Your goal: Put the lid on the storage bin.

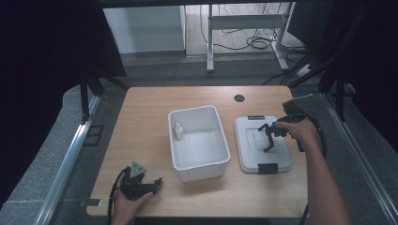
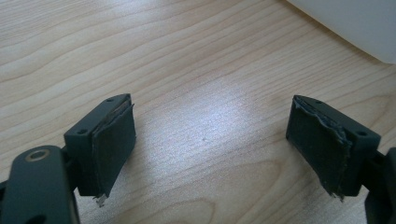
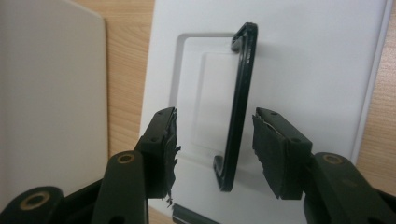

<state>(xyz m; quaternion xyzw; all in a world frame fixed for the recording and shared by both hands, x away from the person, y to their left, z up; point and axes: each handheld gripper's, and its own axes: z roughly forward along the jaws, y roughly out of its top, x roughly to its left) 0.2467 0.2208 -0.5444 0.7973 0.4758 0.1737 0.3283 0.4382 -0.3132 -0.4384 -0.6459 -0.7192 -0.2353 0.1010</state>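
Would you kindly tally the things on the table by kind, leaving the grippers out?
White open bin: 1
White lid with black handle: 1
Small white bottle, standing in the bin: 1
Total: 3

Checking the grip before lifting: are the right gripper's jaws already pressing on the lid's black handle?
No: in the right gripper view the right gripper stands open around the white lid's black handle, with a gap on both sides.
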